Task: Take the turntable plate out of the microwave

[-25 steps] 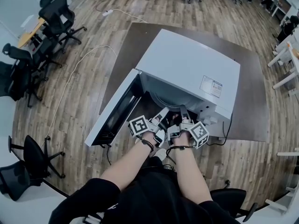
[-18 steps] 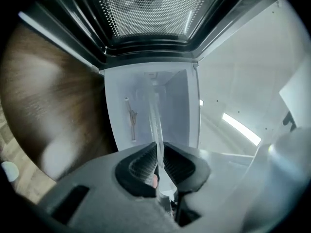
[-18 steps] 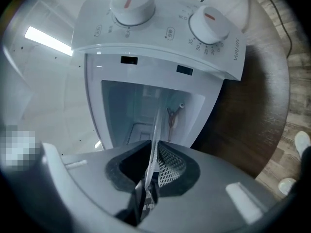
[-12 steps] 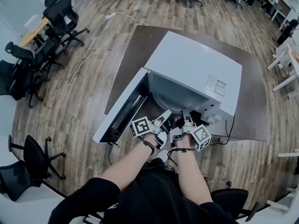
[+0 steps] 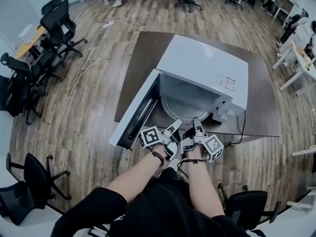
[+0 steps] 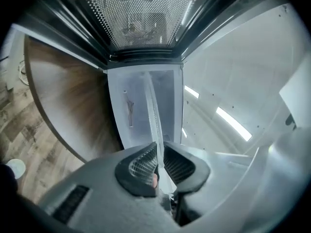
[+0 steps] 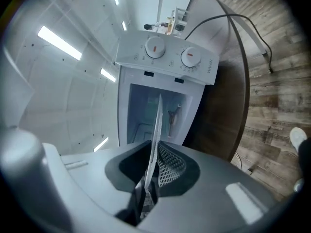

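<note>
The white microwave (image 5: 207, 68) stands on a dark table with its door (image 5: 134, 113) swung open to the left. The round glass turntable plate (image 5: 183, 107) lies flat in the cavity mouth, its near edge reaching the opening. My left gripper (image 5: 174, 128) and right gripper (image 5: 196, 127) sit side by side at that near edge. In the left gripper view the plate (image 6: 153, 110) shows edge-on as a thin glass line, and the left gripper (image 6: 158, 161) is shut on it. The right gripper view has the plate's rim (image 7: 157, 125) pinched in the right gripper (image 7: 154, 166), below the two-knob control panel (image 7: 170, 57).
The dark brown table (image 5: 261, 112) stretches right of and behind the microwave. A black power cable (image 5: 242, 127) hangs off the front right. Office chairs (image 5: 54, 23) stand at the far left, and a white cable (image 5: 74, 83) runs over the wooden floor.
Both grippers have drawn back toward me with the plate. More of the plate now shows in the microwave's opening than before.
</note>
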`<action>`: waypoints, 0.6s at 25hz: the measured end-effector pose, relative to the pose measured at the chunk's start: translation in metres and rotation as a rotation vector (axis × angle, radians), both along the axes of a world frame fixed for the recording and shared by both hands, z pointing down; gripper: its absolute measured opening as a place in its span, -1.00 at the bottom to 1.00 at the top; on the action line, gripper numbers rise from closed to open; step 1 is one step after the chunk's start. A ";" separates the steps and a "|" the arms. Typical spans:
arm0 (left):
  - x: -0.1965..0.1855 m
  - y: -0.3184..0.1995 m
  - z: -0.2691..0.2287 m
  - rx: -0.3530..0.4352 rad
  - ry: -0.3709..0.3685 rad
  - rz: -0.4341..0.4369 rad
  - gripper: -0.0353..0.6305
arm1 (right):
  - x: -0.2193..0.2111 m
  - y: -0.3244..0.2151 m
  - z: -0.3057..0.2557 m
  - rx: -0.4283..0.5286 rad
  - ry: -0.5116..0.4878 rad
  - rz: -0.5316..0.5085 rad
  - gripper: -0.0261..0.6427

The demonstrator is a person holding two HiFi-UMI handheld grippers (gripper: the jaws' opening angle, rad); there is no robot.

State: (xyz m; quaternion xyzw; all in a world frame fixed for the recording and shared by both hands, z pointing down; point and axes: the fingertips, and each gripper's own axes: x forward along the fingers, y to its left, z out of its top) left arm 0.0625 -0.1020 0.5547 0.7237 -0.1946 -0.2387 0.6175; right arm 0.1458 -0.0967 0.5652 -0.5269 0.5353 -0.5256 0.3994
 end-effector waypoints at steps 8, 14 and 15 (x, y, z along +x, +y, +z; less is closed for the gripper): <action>-0.022 0.051 -0.011 0.023 -0.001 0.050 -0.77 | -0.022 0.054 -0.015 0.026 -0.021 0.044 -0.78; -0.032 0.083 -0.019 0.053 0.009 0.069 -0.77 | -0.034 0.087 -0.024 0.059 -0.017 0.052 -0.78; -0.033 0.087 -0.020 0.055 0.011 0.072 -0.77 | -0.034 0.092 -0.024 0.061 -0.016 0.054 -0.78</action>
